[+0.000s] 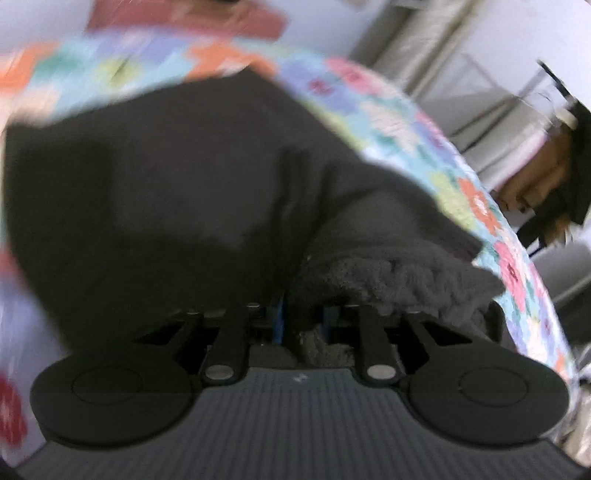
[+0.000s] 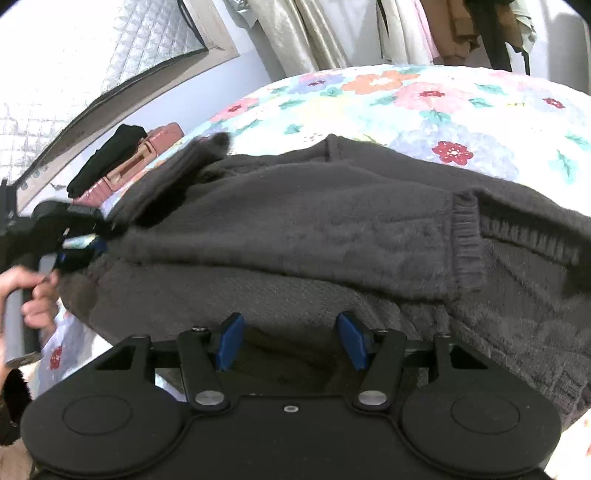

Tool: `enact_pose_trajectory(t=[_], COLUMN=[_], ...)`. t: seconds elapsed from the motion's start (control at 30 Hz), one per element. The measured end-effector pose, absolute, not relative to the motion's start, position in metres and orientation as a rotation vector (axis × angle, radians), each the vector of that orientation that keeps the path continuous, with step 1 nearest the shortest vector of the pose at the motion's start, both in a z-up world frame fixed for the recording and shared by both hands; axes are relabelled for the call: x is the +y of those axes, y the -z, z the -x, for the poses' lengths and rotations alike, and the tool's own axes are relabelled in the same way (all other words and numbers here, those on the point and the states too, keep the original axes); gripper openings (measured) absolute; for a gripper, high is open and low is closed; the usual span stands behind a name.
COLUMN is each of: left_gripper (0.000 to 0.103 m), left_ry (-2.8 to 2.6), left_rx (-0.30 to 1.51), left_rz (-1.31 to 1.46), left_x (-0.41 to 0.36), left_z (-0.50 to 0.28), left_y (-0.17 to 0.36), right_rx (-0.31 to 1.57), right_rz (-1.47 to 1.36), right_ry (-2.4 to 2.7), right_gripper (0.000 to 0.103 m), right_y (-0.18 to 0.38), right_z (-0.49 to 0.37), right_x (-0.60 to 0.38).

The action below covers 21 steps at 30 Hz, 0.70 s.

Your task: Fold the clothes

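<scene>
A dark grey knit sweater (image 2: 332,229) lies on a floral bedspread (image 2: 424,99), with a ribbed cuff (image 2: 467,243) folded across its middle. My right gripper (image 2: 291,339) is open, its blue pads (image 2: 231,341) either side of the sweater's near edge. My left gripper (image 1: 303,321) is shut on a fold of the sweater (image 1: 166,192), fabric bunched between its pads; the view is blurred. The left gripper also shows in the right wrist view (image 2: 83,243), held by a hand at the sweater's left end.
A pink case (image 2: 140,158) with a black garment (image 2: 107,158) on it lies at the bed's far left. Curtains and hanging clothes (image 2: 461,29) stand behind the bed. A quilted panel (image 2: 92,55) covers the left wall. The bedspread edge (image 1: 424,147) curves right in the left wrist view.
</scene>
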<state>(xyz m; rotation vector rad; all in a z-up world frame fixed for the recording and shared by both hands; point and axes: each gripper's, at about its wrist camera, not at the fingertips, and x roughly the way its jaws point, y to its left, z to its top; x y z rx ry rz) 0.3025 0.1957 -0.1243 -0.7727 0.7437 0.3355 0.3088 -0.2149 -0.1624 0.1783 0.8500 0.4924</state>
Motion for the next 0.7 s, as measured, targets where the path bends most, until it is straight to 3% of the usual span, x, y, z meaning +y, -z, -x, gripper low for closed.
enact_pose_trajectory(t=[0.1, 0.23, 0.37, 0.47, 0.7], left_gripper=[0.038, 0.043, 0.044, 0.043, 0.044], left_ry=[-0.331, -0.373, -0.400, -0.307, -0.164], left_rx=[0.750, 0.700, 0.797, 0.930, 0.855], left_rz=[0.782, 0.739, 0.602, 0.351, 0.188], left_x=[0.207, 0.216, 0.209, 0.176, 0.166], left_z=[-0.291, -0.278, -0.287, -0.304, -0.295], left_y=[0.123, 0.104, 0.096, 0.094, 0.058], right_rx=[0.841, 0.837, 0.819, 0.823, 0.829], right_rz=[-0.197, -0.285, -0.252, -0.154, -0.201], right_ry=[-0.494, -0.474, -0.434, -0.418, -0.382], right_gripper=[0.063, 0.063, 0.063, 0.063, 0.063], right_y=[0.160, 0.153, 0.143, 0.139, 0.135], right_z=[-0.309, -0.313, -0.315, -0.323, -0.332], right_x=[-0.217, -0.233, -0.240, -0.242, -0.268])
